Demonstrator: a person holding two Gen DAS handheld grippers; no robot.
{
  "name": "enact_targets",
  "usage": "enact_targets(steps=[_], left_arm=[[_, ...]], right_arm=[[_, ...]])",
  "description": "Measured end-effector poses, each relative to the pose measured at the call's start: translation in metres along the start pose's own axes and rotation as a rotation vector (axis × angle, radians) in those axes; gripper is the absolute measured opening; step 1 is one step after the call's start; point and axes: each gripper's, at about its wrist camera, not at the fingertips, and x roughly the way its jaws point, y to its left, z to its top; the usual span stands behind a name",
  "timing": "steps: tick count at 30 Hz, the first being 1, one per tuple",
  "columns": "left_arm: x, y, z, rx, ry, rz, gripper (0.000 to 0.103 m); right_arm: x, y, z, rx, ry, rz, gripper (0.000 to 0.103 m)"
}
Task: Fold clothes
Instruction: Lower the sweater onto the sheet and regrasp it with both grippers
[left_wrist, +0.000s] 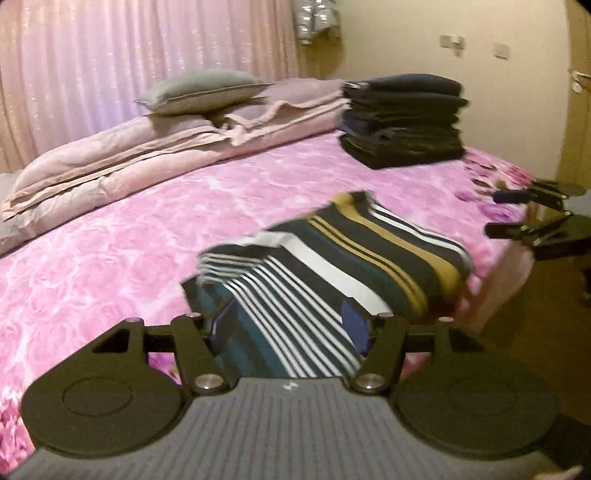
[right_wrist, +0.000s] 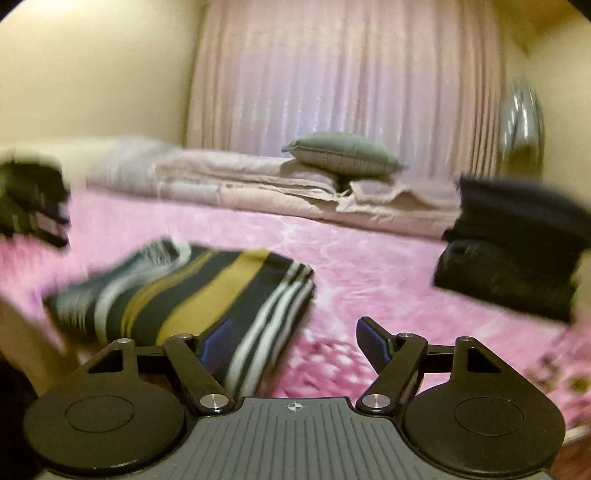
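A folded striped garment, dark with white, mustard and teal stripes, lies on the pink bedspread near the bed's edge. My left gripper is open, its blue-padded fingers spread either side of the garment's near end, just over it. My right gripper is open and empty at the garment's right edge; it also shows at the right in the left wrist view. The right wrist view is blurred. A stack of folded dark clothes sits further back on the bed.
A folded pale pink duvet with a grey pillow lies along the far side of the bed. Pink curtains hang behind. The bed's edge and the floor are to the right.
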Motion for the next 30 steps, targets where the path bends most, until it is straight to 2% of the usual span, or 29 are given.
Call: enact_targets(steps=[5,8,11,16,17,18,19,20,21,23,24,28,29,30], left_arm=[[0.06,0.051,0.014,-0.089,0.041,-0.03,0.059],[0.096,0.079,0.018,-0.158,0.044,-0.046,0.059],[0.127,0.104,0.018,-0.215,0.057,-0.054,0.058],[0.162,0.128,0.008,-0.27,0.113,-0.122,0.058],[0.167,0.13,0.006,-0.277,0.119,-0.138,0.058],[0.169,0.132,0.004,-0.285,0.115,-0.152,0.057],[0.17,0.134,0.002,-0.294,0.109,-0.165,0.055],[0.17,0.135,0.001,-0.303,0.104,-0.179,0.048],[0.17,0.137,-0.001,-0.313,0.1,-0.193,0.034],[0.168,0.135,-0.002,-0.306,0.089,-0.208,0.016],[0.167,0.132,-0.002,-0.298,0.084,-0.213,0.013],[0.161,0.125,0.0,-0.264,0.073,-0.183,0.013],[0.159,0.126,-0.001,-0.272,0.073,-0.169,0.022],[0.158,0.128,-0.002,-0.286,0.072,-0.145,0.035]], right_arm=[[0.041,-0.031,0.038,0.199,0.024,0.117,0.074],[0.075,-0.047,0.051,0.276,0.062,0.151,0.074],[0.105,-0.056,0.059,0.29,0.115,0.161,0.074],[0.15,-0.059,0.055,0.315,0.185,0.19,0.072],[0.156,-0.059,0.052,0.326,0.195,0.195,0.066],[0.163,-0.059,0.05,0.338,0.205,0.2,0.052],[0.169,-0.06,0.048,0.35,0.214,0.205,0.05],[0.176,-0.06,0.046,0.361,0.224,0.21,0.05],[0.182,-0.06,0.044,0.373,0.234,0.215,0.049],[0.185,-0.062,0.041,0.392,0.24,0.219,0.033],[0.184,-0.063,0.041,0.391,0.243,0.219,0.022],[0.179,-0.062,0.044,0.366,0.25,0.213,0.02],[0.178,-0.061,0.047,0.346,0.249,0.207,0.02],[0.177,-0.059,0.048,0.327,0.249,0.198,0.02]])
